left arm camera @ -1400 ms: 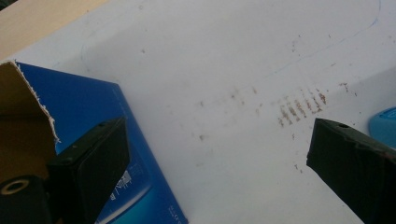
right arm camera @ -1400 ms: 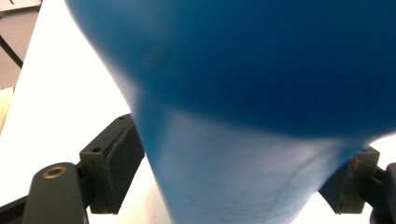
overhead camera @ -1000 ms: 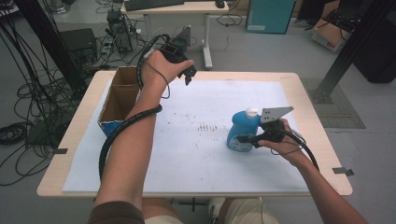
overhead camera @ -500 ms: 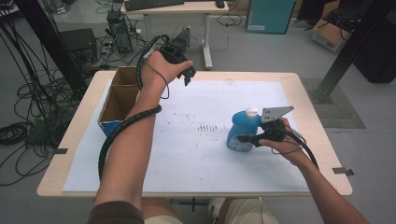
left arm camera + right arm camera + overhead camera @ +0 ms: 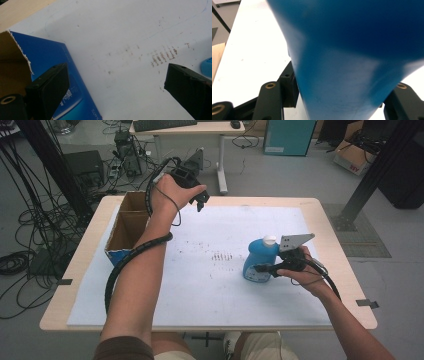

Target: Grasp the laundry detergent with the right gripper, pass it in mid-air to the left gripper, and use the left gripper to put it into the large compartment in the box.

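Note:
A blue bottle [image 5: 257, 260] with a white cap [image 5: 269, 240] stands upright on the white sheet at the right of the table. My right gripper [image 5: 257, 269] is shut on its lower body from the right side. In the right gripper view the bottle [image 5: 352, 62] sits close up between the two black jaws, which press on both of its sides. My left gripper [image 5: 202, 200] is held up over the far left part of the sheet. Its jaws stand wide apart with nothing between them, so the left gripper [image 5: 115, 72] is open above bare sheet.
An open cardboard box [image 5: 119, 232] with a blue outer wall [image 5: 55, 62] stands at the table's left edge. A white sheet [image 5: 200, 290] with brown smudges [image 5: 220, 256] covers most of the wooden table [image 5: 345, 255]. Desks, cables and boxes stand on the floor beyond.

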{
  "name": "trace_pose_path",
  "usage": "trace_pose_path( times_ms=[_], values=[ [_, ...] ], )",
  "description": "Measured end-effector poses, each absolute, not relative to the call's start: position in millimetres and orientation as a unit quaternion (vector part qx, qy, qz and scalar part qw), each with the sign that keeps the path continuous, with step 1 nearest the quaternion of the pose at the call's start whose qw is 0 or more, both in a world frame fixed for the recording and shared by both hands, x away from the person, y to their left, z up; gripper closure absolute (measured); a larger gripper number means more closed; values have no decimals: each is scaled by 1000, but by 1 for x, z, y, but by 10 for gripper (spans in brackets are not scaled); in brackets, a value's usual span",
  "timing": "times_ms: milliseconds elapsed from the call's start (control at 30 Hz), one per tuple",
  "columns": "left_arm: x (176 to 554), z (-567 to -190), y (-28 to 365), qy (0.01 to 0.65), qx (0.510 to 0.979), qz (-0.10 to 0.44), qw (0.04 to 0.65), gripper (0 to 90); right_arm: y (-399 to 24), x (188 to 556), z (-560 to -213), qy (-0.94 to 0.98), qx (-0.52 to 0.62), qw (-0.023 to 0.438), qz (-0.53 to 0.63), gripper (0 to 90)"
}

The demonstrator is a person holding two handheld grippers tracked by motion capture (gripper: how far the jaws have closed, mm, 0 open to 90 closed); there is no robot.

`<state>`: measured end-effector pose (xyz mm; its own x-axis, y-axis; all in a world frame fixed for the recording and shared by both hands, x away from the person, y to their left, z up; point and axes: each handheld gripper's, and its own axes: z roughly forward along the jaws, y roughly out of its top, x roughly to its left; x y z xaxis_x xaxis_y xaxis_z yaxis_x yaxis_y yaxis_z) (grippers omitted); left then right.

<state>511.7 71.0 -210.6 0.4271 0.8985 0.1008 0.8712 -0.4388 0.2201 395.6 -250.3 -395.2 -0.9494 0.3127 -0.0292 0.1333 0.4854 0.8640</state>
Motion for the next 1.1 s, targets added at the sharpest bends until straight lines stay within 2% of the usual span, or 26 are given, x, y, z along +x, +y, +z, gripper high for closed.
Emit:
trace_pose_path(
  times_ms=[1100],
  values=[
    [511, -209, 71, 523, 844, 103, 63, 64, -250, 396, -395, 856, 130, 89, 492, 445]
  ],
)
